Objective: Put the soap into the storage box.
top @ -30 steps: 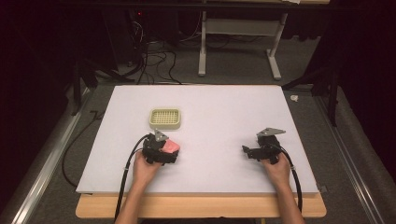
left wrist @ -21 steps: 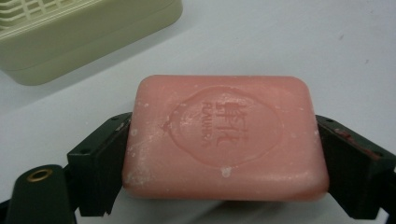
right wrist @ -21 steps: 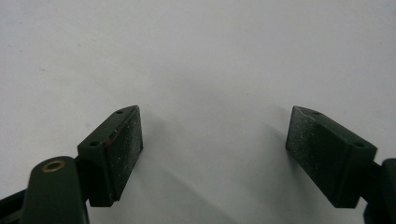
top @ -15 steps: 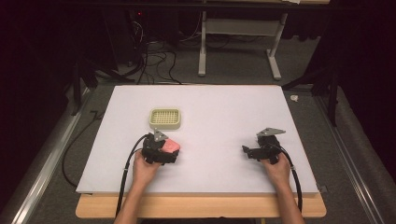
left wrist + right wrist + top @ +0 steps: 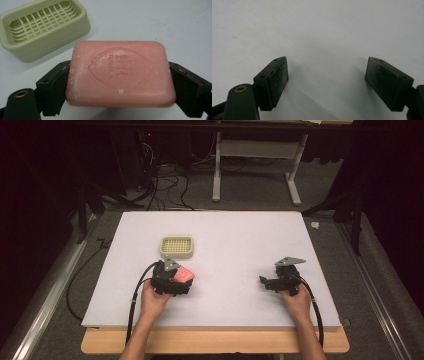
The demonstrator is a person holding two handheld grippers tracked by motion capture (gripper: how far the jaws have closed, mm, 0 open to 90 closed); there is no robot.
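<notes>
A pink bar of soap (image 5: 120,73) with an embossed stamp sits between the two black jaws of my left gripper (image 5: 120,82), which is shut on its short sides. From above, the soap (image 5: 185,274) and left gripper (image 5: 182,281) are at the table's front left. Just beyond them stands a pale green soap dish (image 5: 177,246) with a slatted grid; in the left gripper view the dish (image 5: 45,27) is at upper left, empty. My right gripper (image 5: 265,281) rests at the front right, and its jaws (image 5: 325,82) stand wide open over bare white tabletop.
The white table board (image 5: 235,235) has a wooden front edge (image 5: 215,341). Black cables (image 5: 134,295) trail from both grippers off the front. Behind the table are a dark floor, loose cables and a grey desk frame (image 5: 255,165).
</notes>
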